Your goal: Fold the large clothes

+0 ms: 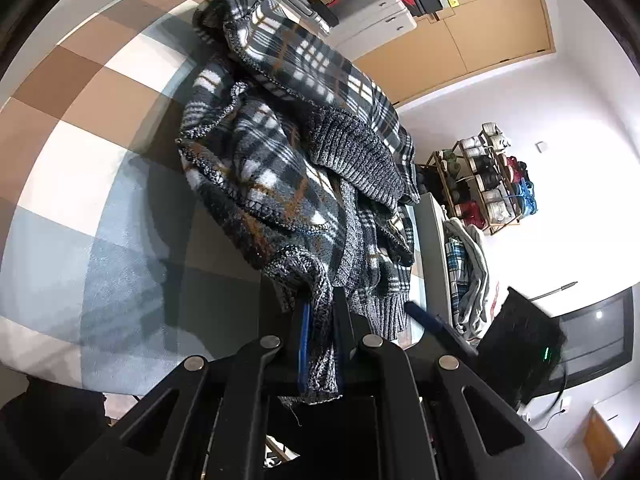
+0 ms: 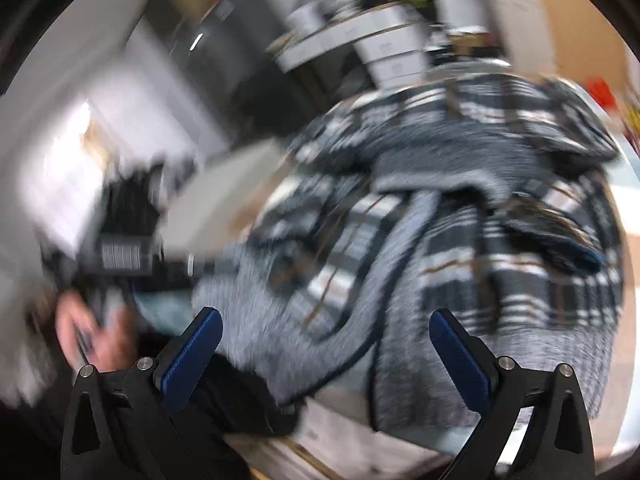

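I am clamping the left hand-held gripper (image 1: 318, 316) on the jacket's (image 1: 288, 152) cuff; the right hand-held gripper (image 2: 326, 344) is gaping empty, folding barely begun.

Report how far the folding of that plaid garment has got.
Done: nothing is folded; the plaid garment lies bunched in a heap on the checked surface. In hand: the left gripper is shut on its grey ribbed knit edge, while the right gripper is open with nothing between its pads, above the fabric in a blurred view. Left: a second grip, spreading it flat, then every fold.
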A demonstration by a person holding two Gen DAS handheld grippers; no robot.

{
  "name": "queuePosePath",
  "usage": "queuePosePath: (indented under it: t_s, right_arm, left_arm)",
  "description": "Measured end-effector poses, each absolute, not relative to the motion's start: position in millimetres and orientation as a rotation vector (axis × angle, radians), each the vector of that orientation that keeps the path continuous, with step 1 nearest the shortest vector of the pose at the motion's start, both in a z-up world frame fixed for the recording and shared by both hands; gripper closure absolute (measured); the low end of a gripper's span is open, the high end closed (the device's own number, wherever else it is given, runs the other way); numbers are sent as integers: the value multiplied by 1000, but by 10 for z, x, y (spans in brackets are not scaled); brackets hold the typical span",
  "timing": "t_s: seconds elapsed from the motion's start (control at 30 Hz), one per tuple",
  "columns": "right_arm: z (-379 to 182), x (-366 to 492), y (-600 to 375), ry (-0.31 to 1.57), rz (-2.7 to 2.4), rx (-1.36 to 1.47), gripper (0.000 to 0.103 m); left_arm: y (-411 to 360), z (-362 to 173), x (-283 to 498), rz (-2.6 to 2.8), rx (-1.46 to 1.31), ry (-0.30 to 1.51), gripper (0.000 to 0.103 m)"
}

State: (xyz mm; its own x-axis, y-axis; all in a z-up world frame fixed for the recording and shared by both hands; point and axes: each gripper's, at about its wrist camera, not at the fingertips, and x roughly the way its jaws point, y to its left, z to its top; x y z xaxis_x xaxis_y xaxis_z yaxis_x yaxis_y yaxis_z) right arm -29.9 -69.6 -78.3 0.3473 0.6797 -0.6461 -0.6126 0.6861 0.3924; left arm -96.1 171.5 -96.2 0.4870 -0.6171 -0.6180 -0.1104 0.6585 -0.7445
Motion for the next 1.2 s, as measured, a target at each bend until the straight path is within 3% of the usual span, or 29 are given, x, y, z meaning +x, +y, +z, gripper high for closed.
queuePosePath:
  t_s: [0.2,0.4,0.5,0.57,0.63,0.7,1.07,1.1,1.13,1.2]
  right_arm:
    - [-907,-910,17,766,894,-291,0]
    - [-1265,-895,444,810,735,-487,3]
    - [-1294,-705,312,870,674,-421,41]
    - [-1214,-607,156,880,660,-325,54]
    - [-1139,-572,58,858,635,-319,76]
    - [-1074,-533,-32,827,609,-329,81]
    - [-510,-450,102,627,575,-555,84]
    - [-527,-445,144,616,578,-586,84]
    - [-569,-469,190,609,585,-633,84]
    - [-671,-482,215,613,605,-682,84]
  left_arm:
    - [1733,-946,-864,-381,-868,1044,99]
    - [1766,-905,-838,-423,-910,1029,99]
    - [1808,-899,-879,-425,-896,1033,99]
    - [1850,-896,-917,-422,-877,1032,99]
    - [1878,-912,-965,-407,-853,1040,99]
    - [1894,-960,-1017,-395,-837,1054,99]
    - [1859,-1121,-1170,-322,-773,1146,96]
    - [1868,-1183,-1174,-314,-788,1175,92]
    - [1879,-1237,-1178,-303,-806,1202,77]
    - [1921,-1311,-1198,-289,-855,1213,63]
